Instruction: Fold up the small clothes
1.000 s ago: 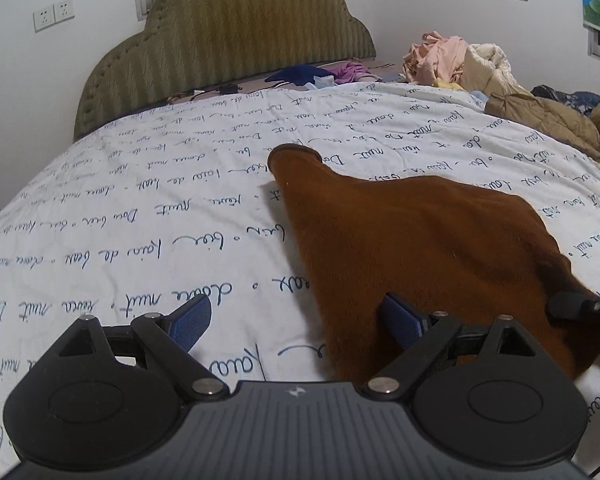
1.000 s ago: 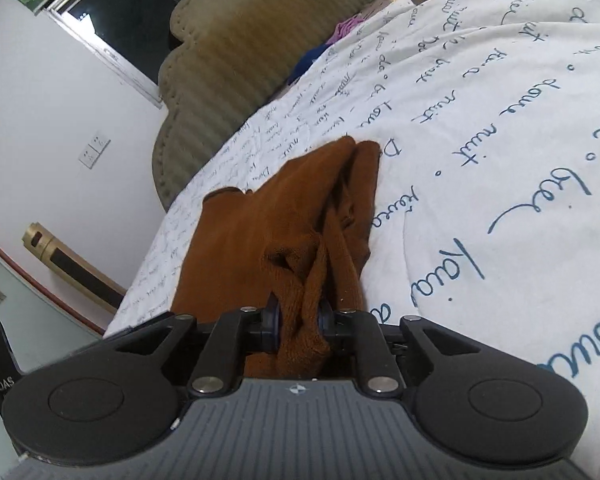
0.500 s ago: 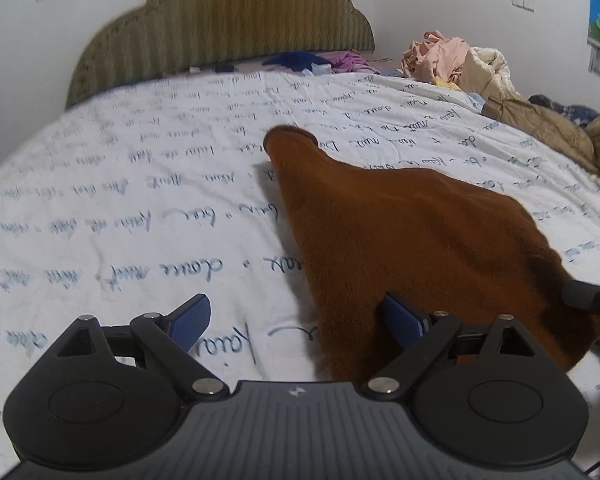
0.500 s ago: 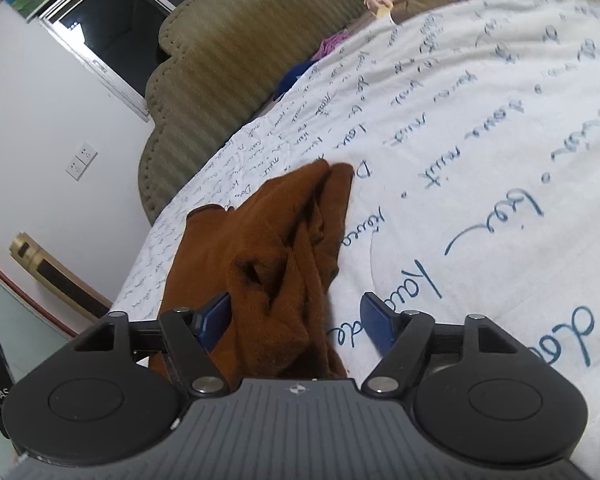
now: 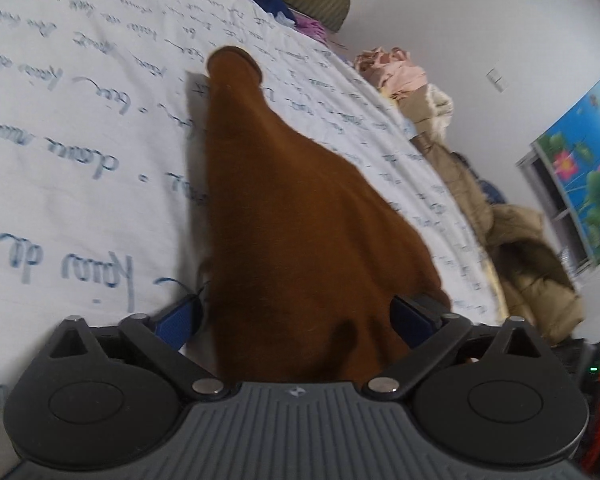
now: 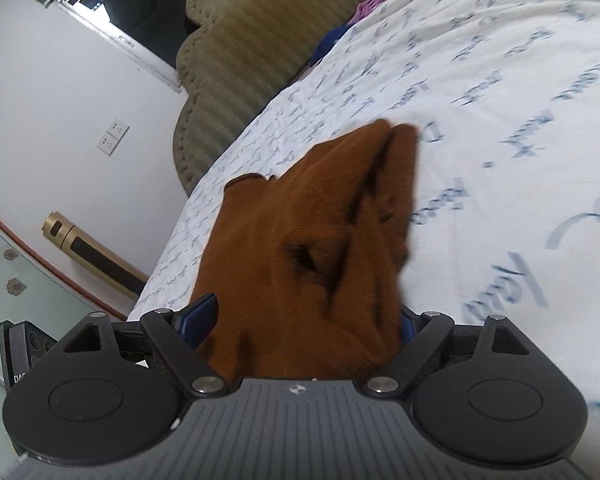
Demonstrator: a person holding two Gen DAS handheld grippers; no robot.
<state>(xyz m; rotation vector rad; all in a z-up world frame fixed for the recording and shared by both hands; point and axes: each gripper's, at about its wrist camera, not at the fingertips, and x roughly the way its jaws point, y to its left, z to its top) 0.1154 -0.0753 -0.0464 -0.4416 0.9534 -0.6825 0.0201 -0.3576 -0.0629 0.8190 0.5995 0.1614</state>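
Observation:
A small brown garment lies on the white bed sheet with blue script. In the left wrist view its near edge runs between the blue fingers of my left gripper, which is open around it. In the right wrist view the same brown garment, bunched in folds, reaches between the blue fingers of my right gripper, which is also open around the cloth. Its near edge is hidden behind both gripper bodies.
An olive padded headboard stands at the bed's far end. A pile of clothes and a tan jacket lies along the bed's right side. A gold-coloured post stands by the wall beside the bed.
My right gripper was shut on the garment and has opened. Both grippers have moved in, so the brown cloth now lies between each pair of open fingers. The left view has tilted.

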